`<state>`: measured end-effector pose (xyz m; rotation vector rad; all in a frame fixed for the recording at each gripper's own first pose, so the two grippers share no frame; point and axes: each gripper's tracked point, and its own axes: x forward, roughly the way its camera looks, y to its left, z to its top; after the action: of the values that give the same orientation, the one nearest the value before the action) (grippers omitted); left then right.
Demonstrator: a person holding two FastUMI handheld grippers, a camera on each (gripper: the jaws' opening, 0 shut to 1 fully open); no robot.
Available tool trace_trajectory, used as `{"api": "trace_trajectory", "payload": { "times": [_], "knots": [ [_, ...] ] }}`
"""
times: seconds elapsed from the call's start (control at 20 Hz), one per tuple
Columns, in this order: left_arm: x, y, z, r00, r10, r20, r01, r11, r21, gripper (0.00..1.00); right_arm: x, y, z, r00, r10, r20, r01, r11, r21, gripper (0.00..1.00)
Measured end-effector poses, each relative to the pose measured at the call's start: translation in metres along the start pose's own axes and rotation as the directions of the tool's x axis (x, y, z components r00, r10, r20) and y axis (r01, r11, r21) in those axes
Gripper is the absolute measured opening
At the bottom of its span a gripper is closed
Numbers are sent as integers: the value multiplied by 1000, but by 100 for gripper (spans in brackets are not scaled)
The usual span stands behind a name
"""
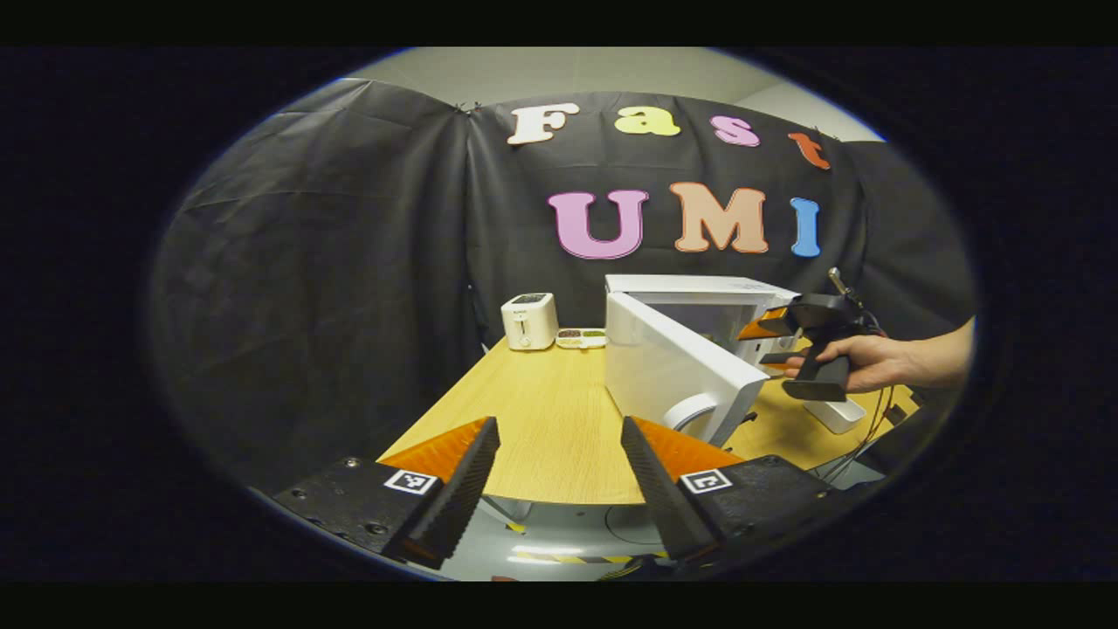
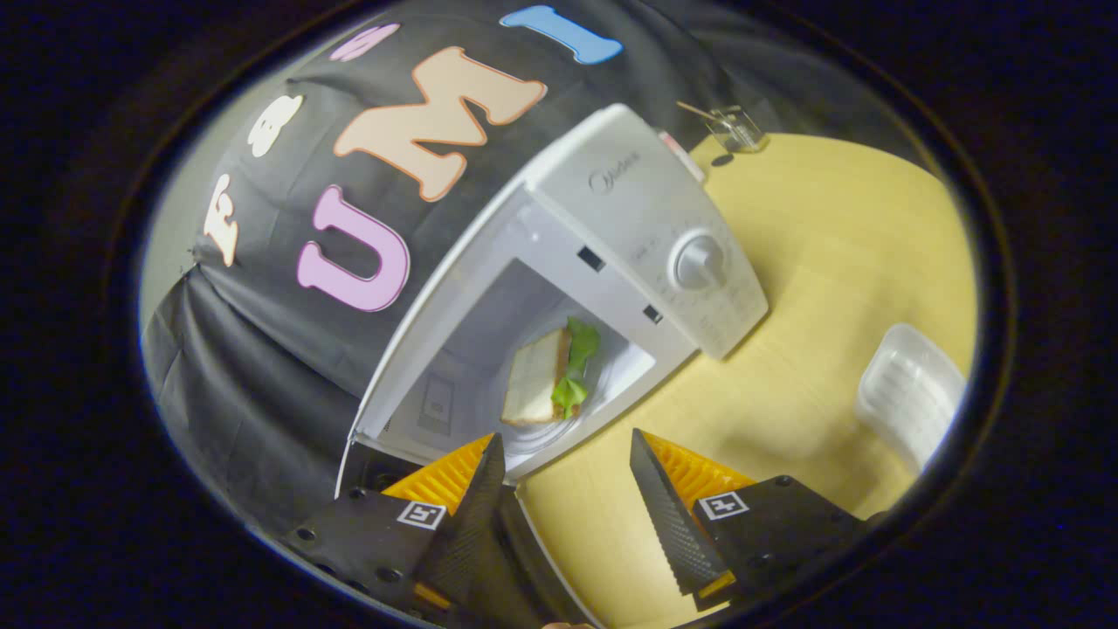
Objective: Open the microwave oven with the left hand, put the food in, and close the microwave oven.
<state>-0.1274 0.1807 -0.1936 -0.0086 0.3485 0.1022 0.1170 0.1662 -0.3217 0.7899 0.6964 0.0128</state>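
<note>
Your left hand-held gripper (image 1: 559, 476) & right hand-held gripper (image 2: 566, 489): both wide open, empty. Sandwich (image 2: 548, 374) inside microwave (image 2: 611, 227) at 12 o'clock; door (image 1: 677, 367) open.

Bare worktop (image 1: 541, 419) ahead of my left gripper (image 1: 559, 489), free path. Open microwave door (image 1: 677, 367) juts ahead-right, blocking that side. Toaster (image 1: 529, 321) far ahead. My right gripper (image 2: 566, 489): cavity mouth ahead unobstructed, sandwich (image 2: 546, 376) inside.
</note>
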Motion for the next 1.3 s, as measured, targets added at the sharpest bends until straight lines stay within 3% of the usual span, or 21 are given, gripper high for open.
{"api": "trace_trajectory", "payload": {
  "times": [0.05,0.1,0.2,0.35,0.4,0.45,0.5,0.6,0.75,1.0,1.2,1.25,1.3],
  "knots": [
    [5,-3,-3,1000,-10,-2,10,1000,-6,79,-7,0,6,1000,19,15,-18,999,-47,77],
    [9,-5,-6,1000,-26,-13,26,1000,-18,76,-12,-2,14,999,27,33,-24,995,-93,89],
    [12,-15,-26,995,-63,-73,59,997,-54,65,-25,-1,34,995,50,82,-34,983,-180,89],
    [20,-21,-38,994,-68,-85,61,995,-83,32,-47,10,69,979,94,180,-35,951,-307,89],
    [23,-24,-42,993,-75,-91,69,996,-61,27,-53,13,79,973,107,203,-31,938,-345,89],
    [29,-23,-47,993,-65,-94,63,998,-18,8,-60,17,87,968,122,220,-29,923,-385,77],
    [35,-21,-52,993,-44,-108,48,998,29,0,-66,20,95,963,129,235,-19,907,-421,77],
    [41,-18,-57,994,-21,-109,32,995,97,1,-81,27,110,950,153,272,-4,877,-480,77],
    [49,-34,-66,989,-66,-133,78,993,87,1,-111,44,130,924,200,325,17,828,-560,77],
    [61,-52,-68,984,-94,-152,108,990,88,1,-145,60,155,877,282,388,94,692,-716,77],
    [70,-67,-64,983,-110,-146,131,981,143,2,-173,70,165,844,324,428,118,666,-736,78],
    [70,-69,-65,983,-115,-146,137,979,152,1,-176,68,170,837,329,438,139,647,-750,88],
    [71,-73,-65,982,-122,-147,144,978,151,1,-179,65,173,836,331,438,148,631,-761,77]
  ]
}}
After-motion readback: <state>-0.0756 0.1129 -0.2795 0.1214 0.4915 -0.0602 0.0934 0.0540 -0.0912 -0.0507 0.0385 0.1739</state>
